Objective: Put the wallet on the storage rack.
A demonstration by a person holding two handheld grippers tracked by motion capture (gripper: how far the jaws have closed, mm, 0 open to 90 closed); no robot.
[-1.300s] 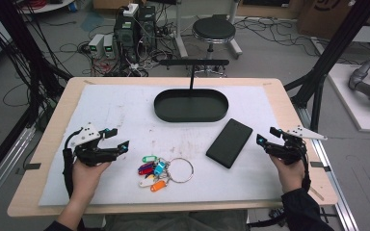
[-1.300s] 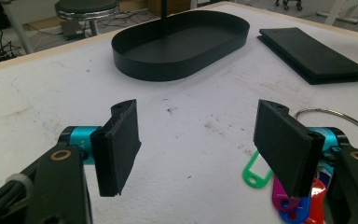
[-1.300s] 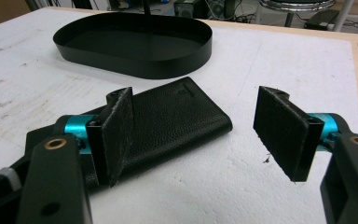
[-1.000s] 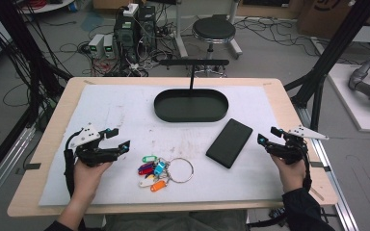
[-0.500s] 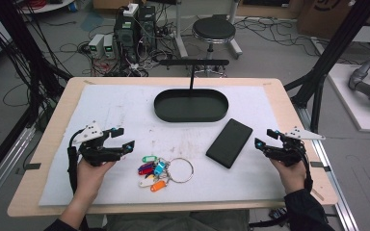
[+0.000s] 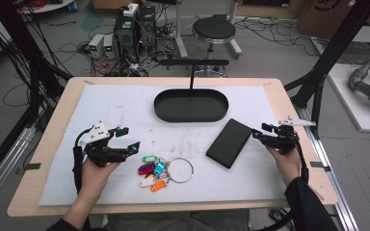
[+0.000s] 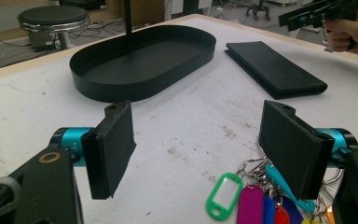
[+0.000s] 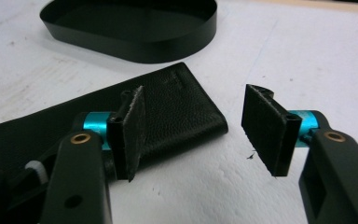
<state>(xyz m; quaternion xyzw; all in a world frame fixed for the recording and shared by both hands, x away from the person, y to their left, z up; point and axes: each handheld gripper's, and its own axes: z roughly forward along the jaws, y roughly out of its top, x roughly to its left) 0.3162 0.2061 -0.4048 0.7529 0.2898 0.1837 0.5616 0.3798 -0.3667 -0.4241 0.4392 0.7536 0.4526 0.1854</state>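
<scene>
Black wallet (image 6: 229,143) just beside released right tongs (image 6: 259,131), jaws closing, nothing between.

Your left gripper (image 6: 127,138) sits left of the tray (image 6: 191,117), jaws wide, just been opening, nothing between them. Your right gripper (image 6: 261,131) sits right of the tray, jaws apart, just been closing, nothing gripped. Both forearms low.

Left gripper (image 6: 127,138): black body, grey three-cornered top plate, teal barrels behind flat black pads (image 7: 114,147), brass rivets, black cable. Right gripper (image 6: 262,131): same build; pad (image 8: 133,130) edges frayed. Dark sleeves on both arms.
</scene>
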